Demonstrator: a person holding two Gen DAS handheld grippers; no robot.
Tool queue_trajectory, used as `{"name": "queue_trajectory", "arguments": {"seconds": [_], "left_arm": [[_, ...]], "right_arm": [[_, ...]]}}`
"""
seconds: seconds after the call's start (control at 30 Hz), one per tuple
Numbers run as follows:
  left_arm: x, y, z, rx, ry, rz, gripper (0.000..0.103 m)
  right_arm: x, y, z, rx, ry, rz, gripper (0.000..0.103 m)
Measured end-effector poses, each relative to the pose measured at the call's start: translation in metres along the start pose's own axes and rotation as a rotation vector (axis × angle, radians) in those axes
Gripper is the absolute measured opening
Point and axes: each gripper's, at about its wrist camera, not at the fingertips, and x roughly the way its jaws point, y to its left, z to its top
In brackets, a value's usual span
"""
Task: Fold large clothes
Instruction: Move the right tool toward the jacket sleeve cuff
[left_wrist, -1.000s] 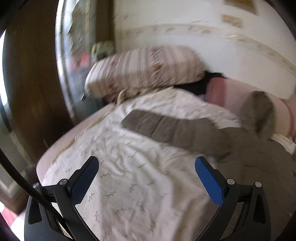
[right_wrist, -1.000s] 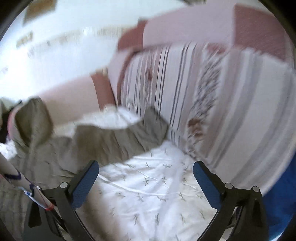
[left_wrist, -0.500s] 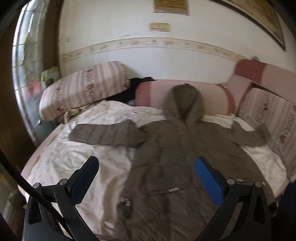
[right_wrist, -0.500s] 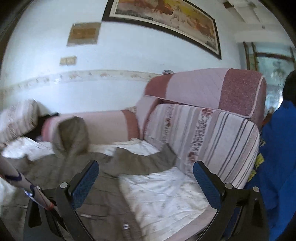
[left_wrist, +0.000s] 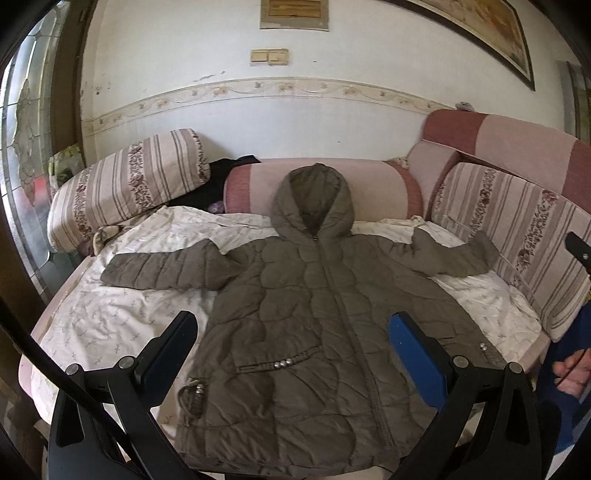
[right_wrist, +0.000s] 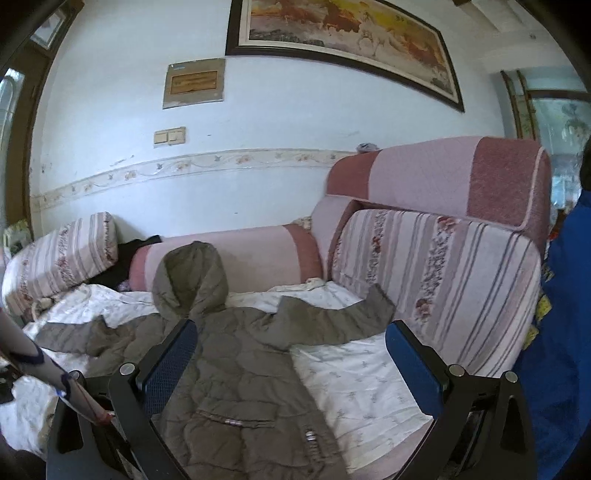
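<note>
Hooded quilted jacket (left_wrist: 314, 306), olive-brown, zipped up the front: lies face up and spread flat on the bed sheet (left_wrist: 110, 317), both sleeves stretched out to the sides, hood (left_wrist: 312, 201) propped against the pink bolster cushion (left_wrist: 376, 192) at the back. The sleeve at the right of the left wrist view ends touching the striped floral cushion (left_wrist: 524, 240); the other sleeve lies on bare sheet. Snap-fastened pockets show low on the front.

Left tool (left_wrist: 295, 354): jaws spread wide, holding nothing, hovering above the jacket's lower front and clear of the cloth.

Right tool (right_wrist: 291, 362): jaws likewise wide apart and empty, above the jacket's flank and the sheet beside it, no contact seen.

Bed sheet: white with a small sprig print, rumpled, covers the whole sleeping surface under the jacket.

Surroundings: a second striped floral cushion (left_wrist: 129, 188) at the far left corner; a dark garment (left_wrist: 225, 173) wedged between it and the bolster; a pink-and-maroon upholstered backrest (right_wrist: 443, 177) rising behind the striped cushion on the right. On the wall (right_wrist: 110, 147): a floral border strip, a double light switch (right_wrist: 170, 136), a small framed plaque (right_wrist: 194, 83), a large framed painting (right_wrist: 343, 37). A person in blue clothing (right_wrist: 565, 332) stands at the right edge of the bed. Nothing lies on top of the jacket.
</note>
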Motion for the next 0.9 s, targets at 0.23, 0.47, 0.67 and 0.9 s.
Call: {"name": "queue_trajectory", "arguments": {"seconds": [0.23, 0.47, 0.67, 0.9], "left_arm": [[0.013, -0.013, -0.004, 0.015, 0.032, -0.017, 0.103], [0.032, -0.014, -0.008, 0.005, 0.064, -0.014, 0.103], [0.057, -0.013, -0.010, 0.005, 0.092, 0.003, 0.103], [0.095, -0.010, -0.006, 0.001, 0.104, 0.034, 0.103]], "right_arm": [[0.010, 0.009, -0.007, 0.063, 0.042, 0.106, 0.103], [0.022, 0.021, -0.015, 0.022, 0.051, 0.046, 0.103], [0.040, 0.022, -0.019, -0.005, 0.078, 0.018, 0.103], [0.078, 0.027, -0.026, -0.040, 0.127, -0.012, 0.103]]}}
